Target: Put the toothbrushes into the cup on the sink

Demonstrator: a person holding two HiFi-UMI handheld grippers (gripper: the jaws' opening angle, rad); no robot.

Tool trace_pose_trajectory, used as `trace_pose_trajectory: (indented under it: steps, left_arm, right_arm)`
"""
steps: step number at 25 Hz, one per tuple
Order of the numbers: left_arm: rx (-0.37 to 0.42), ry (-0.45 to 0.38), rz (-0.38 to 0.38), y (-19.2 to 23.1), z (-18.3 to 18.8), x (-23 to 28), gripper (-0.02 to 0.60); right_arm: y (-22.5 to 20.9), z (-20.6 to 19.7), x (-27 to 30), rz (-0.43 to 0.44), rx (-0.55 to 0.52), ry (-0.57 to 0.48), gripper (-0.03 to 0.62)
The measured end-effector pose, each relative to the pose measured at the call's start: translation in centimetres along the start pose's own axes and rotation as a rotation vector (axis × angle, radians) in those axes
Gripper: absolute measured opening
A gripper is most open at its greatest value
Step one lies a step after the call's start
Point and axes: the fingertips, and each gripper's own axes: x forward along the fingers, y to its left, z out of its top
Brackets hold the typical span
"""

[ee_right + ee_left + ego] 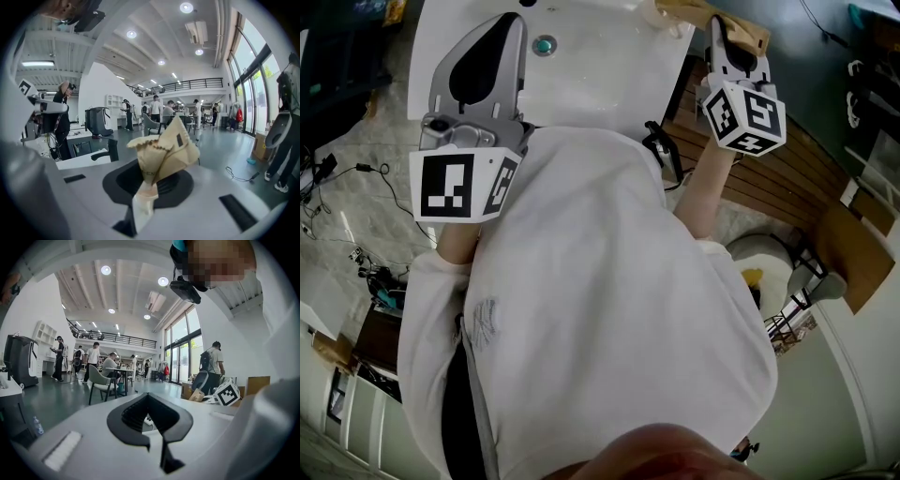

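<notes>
Now both grippers are held up by the white sink (600,66), which lies at the far side, ahead of the person.
At the left, the left gripper (512,28) has its jaws together on nothing, above the sink near the teal drain (544,44). Just off the sink's right edge, the right gripper (154,183) is clamped on a crumpled beige paper wrapper (164,150).

The person wears a white shirt (600,281); the grey left gripper (516,21) and right gripper (719,33) bear black-and-white square markers (455,186).
</notes>
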Motion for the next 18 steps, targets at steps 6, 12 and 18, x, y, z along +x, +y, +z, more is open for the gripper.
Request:
trace_pose_trajectory:
  steps: [6,12,18]
  left_arm:
    - [0.001,-0.003,0.001,0.1,0.1,0.0,0.002]
    - [0.003,-0.004,0.0,0.2,0.2,0.1,0.002]
    - [0.002,-0.007,-0.004,0.0,0.4,0.1,0.002]
  right_arm:
    - [-0.1,-1.0,0.4,0.0,0.007,0.018,0.044]
    - [-0.1,-1.5,0.6,-0.005,0.013,0.029,0.044]
    - [-0.1,-2.2,1.0,-0.007,0.012,0.043,0.044]
